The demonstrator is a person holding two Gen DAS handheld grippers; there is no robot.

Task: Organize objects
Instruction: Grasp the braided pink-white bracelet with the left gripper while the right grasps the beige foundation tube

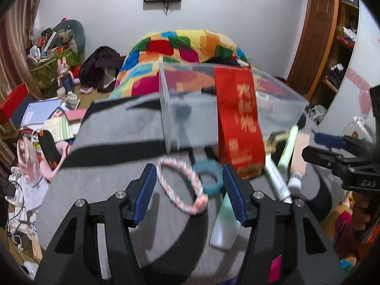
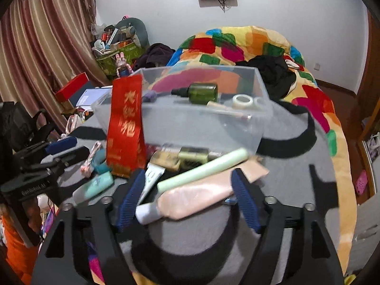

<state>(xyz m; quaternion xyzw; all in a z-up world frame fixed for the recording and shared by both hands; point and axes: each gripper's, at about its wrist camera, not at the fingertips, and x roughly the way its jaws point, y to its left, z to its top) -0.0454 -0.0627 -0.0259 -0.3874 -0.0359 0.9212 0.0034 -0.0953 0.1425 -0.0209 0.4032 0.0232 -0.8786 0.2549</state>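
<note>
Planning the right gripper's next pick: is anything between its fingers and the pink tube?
Nothing visible: the right gripper is open around the pink tube; a pale green stick lies just beyond.

Clear bin (image 2: pixel 201 123) upright; toiletries (image 2: pixel 197 199) scattered before, blurred.
</note>
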